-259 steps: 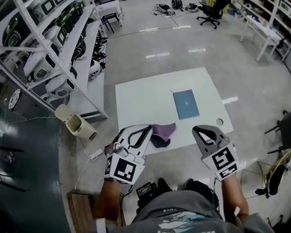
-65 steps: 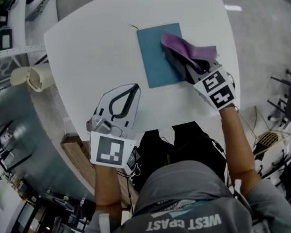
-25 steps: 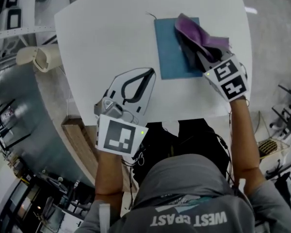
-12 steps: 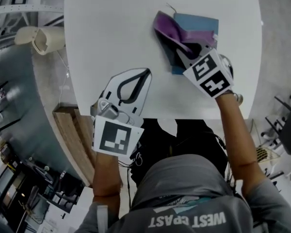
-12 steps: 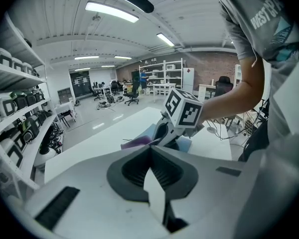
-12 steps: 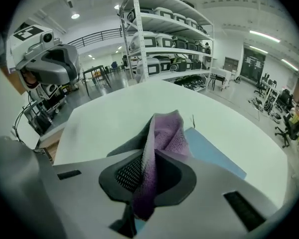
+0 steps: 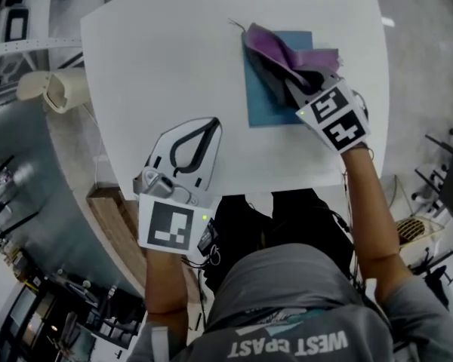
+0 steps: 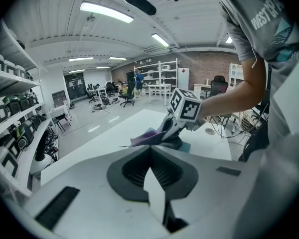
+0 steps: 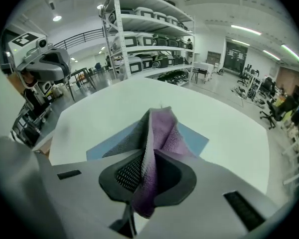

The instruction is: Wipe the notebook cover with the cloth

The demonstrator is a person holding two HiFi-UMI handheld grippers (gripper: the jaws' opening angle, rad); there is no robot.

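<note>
My right tongs [image 7: 296, 87] are pinched tight on the purple cloth [image 7: 287, 51]. A fold of it sticks up between the two sides. The blue notebook [image 7: 258, 104] lies flat on the white desk [image 7: 158, 59], right under the cloth and a bit in front of my right tongs. Its long side runs away from me, so I think my next wipe should go along that line. I think the cloth touches the cover, but the folds hide the spot. My left tongs [image 7: 208, 124] are closed with nothing in them. They rest over the desk, well apart from the notebook, so the right side is much nearer.
</note>
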